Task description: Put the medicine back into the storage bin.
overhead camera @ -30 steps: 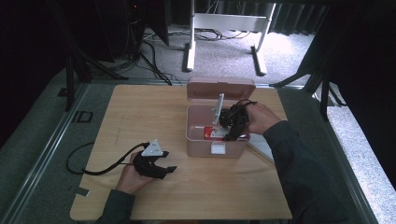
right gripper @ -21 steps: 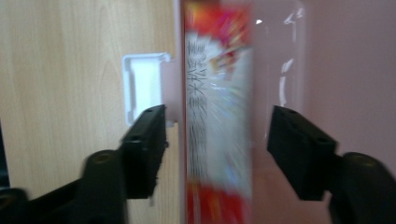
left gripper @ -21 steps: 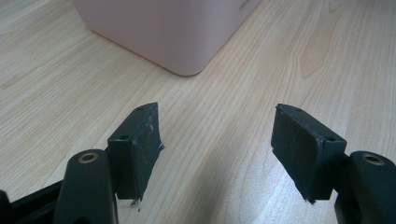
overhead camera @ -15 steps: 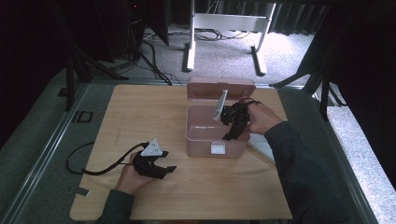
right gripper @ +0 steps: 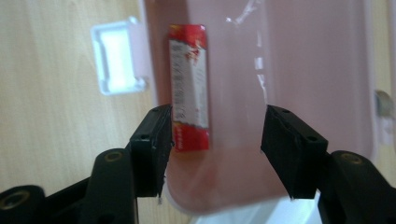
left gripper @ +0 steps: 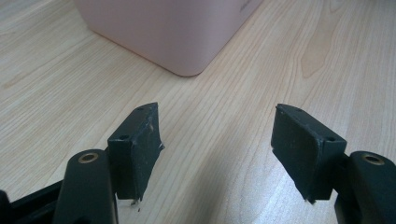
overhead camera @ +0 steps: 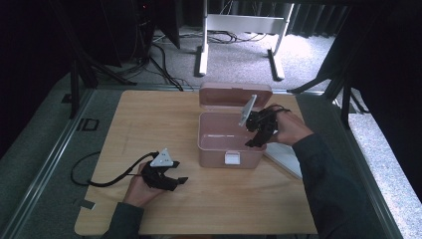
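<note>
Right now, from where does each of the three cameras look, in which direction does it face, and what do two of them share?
High view: sits above the person's side, faces forward and down on the table; both forearms, the left gripper and the right gripper show.
Left gripper view: rides the left gripper, looks low across the wood at the corner of the pink box; its open jaws show.
Right gripper view: rides the right gripper, looks down into the box at a red and white packet; its open jaws show.
Shared: all see the pink box.

We see the box (overhead camera: pixel 230 144) mid-table (overhead camera: pixel 149 119), lid (overhead camera: pixel 235 94) behind it, 1 packet (right gripper: pixel 188 88) inside, along its latch-side wall.
</note>
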`<action>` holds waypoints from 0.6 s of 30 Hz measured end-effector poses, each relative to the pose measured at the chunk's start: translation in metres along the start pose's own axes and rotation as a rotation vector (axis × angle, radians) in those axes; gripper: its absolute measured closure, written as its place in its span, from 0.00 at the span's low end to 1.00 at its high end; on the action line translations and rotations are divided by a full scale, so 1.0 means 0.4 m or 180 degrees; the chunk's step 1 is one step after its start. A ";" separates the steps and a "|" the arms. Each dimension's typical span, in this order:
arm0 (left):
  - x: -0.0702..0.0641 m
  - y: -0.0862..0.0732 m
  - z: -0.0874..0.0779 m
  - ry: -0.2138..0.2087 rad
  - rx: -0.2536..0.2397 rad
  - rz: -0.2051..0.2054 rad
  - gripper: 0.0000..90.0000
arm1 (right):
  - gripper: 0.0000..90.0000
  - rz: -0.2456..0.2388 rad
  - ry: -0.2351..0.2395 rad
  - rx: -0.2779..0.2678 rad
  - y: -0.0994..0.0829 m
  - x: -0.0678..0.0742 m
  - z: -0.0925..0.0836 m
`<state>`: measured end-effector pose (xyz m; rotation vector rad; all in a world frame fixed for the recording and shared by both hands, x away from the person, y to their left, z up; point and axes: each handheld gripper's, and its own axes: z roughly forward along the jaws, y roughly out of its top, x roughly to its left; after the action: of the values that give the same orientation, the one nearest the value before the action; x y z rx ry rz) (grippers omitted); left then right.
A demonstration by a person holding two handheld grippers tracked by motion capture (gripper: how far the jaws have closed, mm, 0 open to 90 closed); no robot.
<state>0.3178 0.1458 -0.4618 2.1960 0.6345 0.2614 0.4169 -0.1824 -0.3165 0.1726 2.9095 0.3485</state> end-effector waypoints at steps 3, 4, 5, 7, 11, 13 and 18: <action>0.000 0.000 0.000 -0.0001 -0.0001 -0.0006 0.37 | 0.48 0.0100 -0.0069 -0.0028 -0.023 -0.003 -0.010; 0.000 0.000 0.000 -0.0002 0.0000 -0.0005 0.37 | 0.48 0.0113 -0.0080 -0.0037 -0.030 -0.003 -0.013; 0.000 0.000 0.000 -0.0003 0.0001 0.0000 0.37 | 0.48 0.0144 -0.0099 -0.0045 -0.038 -0.004 -0.017; 0.000 0.000 0.000 -0.0006 0.0007 0.0007 0.37 | 0.48 0.0234 -0.0142 -0.0085 -0.063 -0.007 -0.027; 0.000 0.000 -0.001 0.0000 0.0010 0.0011 0.37 | 0.48 0.0325 -0.0183 -0.0115 -0.089 -0.015 -0.035; 0.001 0.000 -0.003 0.0010 0.0001 0.0006 0.37 | 0.48 0.0405 -0.0200 -0.0108 -0.114 -0.020 -0.040; 0.001 0.000 -0.002 0.0008 0.0005 0.0004 0.37 | 0.48 0.0464 -0.0216 -0.0057 -0.147 -0.027 -0.041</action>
<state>0.3177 0.1466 -0.4613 2.1979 0.6349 0.2643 0.4187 -0.2445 -0.3134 0.3874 2.8331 0.3843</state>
